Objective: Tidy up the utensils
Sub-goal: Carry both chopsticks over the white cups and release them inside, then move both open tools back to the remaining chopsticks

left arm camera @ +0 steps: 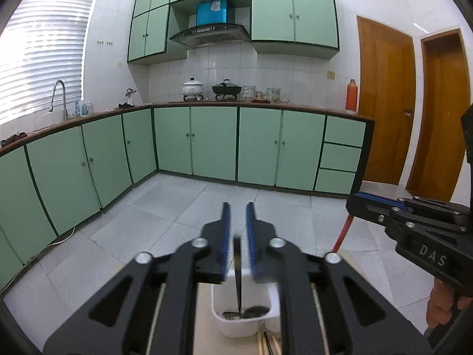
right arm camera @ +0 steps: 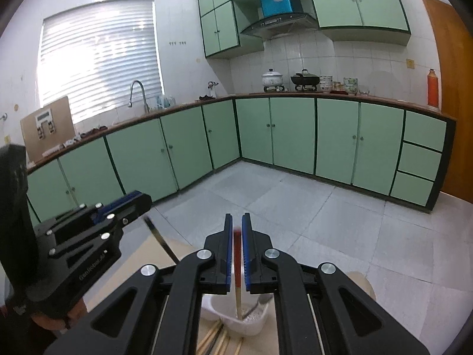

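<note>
In the left wrist view my left gripper [left arm camera: 237,210] has its blue pads a little apart around a dark spoon [left arm camera: 238,272] that stands upright with its bowl down in a white holder [left arm camera: 245,316]; no pad touches the handle. My right gripper [left arm camera: 354,199] shows at the right edge. In the right wrist view my right gripper [right arm camera: 236,220] has its pads close around a red-topped chopstick [right arm camera: 237,266] that stands in the white holder [right arm camera: 236,319]. My left gripper [right arm camera: 142,198] shows at the left with the dark spoon [right arm camera: 161,241] below it.
Several loose chopsticks [right arm camera: 215,341] lie on the wooden table [right arm camera: 142,263] in front of the holder. Beyond the table edge are grey floor tiles [left arm camera: 183,204] and green kitchen cabinets [left arm camera: 212,142]. Wooden doors [left arm camera: 384,103] stand at the right.
</note>
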The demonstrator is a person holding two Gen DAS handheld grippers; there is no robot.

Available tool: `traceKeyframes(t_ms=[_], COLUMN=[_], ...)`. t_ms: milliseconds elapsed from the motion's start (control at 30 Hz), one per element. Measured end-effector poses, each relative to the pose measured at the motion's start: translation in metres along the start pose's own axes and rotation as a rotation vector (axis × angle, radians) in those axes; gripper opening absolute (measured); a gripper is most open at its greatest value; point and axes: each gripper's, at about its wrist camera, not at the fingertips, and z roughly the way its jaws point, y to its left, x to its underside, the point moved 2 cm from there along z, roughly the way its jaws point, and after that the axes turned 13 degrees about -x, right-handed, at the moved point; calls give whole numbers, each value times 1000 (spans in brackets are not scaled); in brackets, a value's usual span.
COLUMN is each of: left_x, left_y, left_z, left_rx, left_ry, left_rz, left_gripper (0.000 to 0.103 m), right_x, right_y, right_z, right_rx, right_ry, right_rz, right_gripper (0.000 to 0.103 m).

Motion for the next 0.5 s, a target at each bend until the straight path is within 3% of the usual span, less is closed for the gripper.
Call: traceKeyframes(t_ms=[200,267,500], left_x=[10,15,62], left_y=[12,17,24], left_z=[-23,-38,-94], left_rx=[-14,-31,-92], left_ry=[-36,-60,-114], left_rz=[-24,-29,-37], left_gripper=[39,42,60], right_x=[15,22,70], right_y=[6,10,30], right_z=[-22,-38,-85], right_rx=[31,59,175], right_ry=[-47,-83,-170], right_rz=[6,3,-21], right_gripper=[36,53,71])
